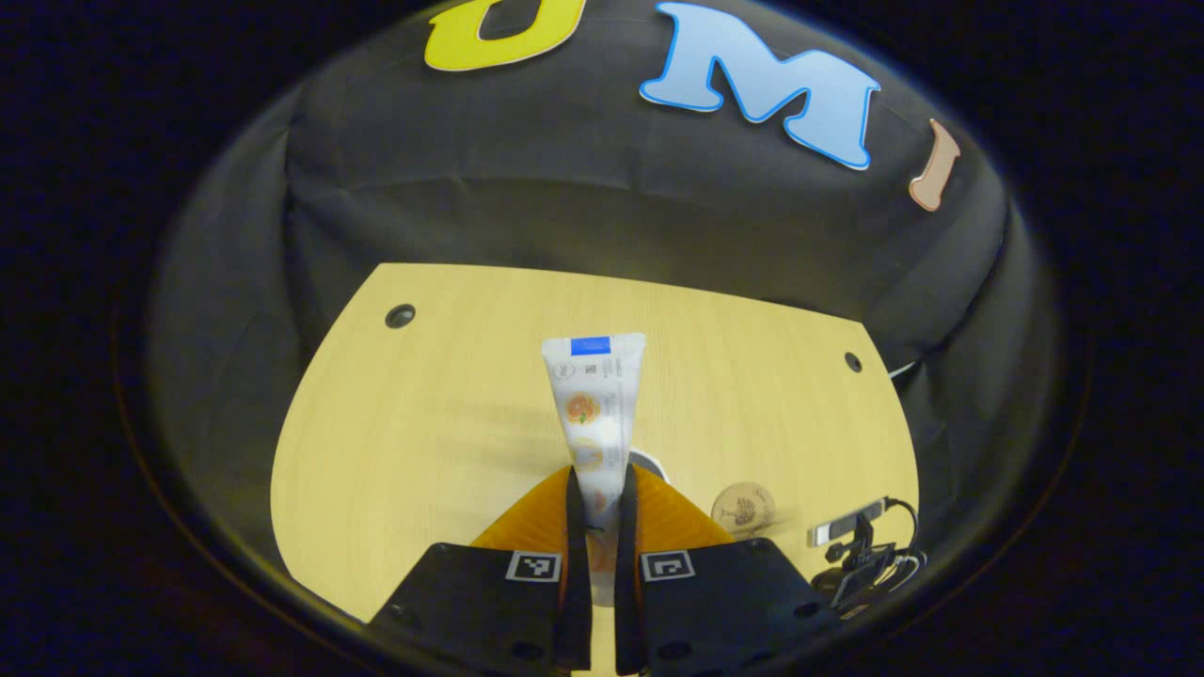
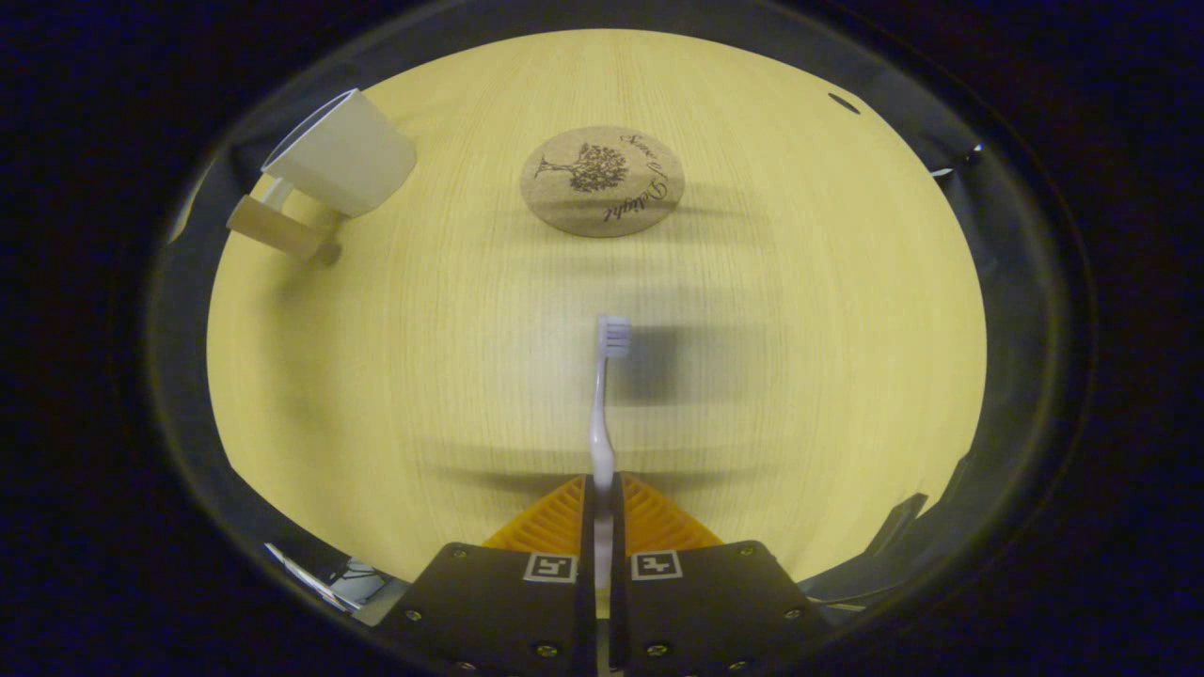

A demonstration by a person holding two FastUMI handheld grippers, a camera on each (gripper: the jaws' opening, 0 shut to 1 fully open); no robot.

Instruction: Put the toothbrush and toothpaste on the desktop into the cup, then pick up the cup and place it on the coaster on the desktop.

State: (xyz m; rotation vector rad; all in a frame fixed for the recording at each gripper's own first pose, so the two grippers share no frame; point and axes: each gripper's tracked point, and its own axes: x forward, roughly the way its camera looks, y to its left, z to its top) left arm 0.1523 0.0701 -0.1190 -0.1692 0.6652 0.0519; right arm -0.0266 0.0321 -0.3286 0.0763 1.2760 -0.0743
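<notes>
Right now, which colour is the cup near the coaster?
The cup is white, with a light wooden handle; it shows best in the right gripper view.

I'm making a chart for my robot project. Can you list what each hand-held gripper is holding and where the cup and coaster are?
left hand-held gripper: shut on toothpaste, tube lifted above the desk
right hand-held gripper: shut on toothbrush, bristles pointing away
cup: white, on desk, nothing seen in it
coaster: round cork, bare, apart from cup
</notes>
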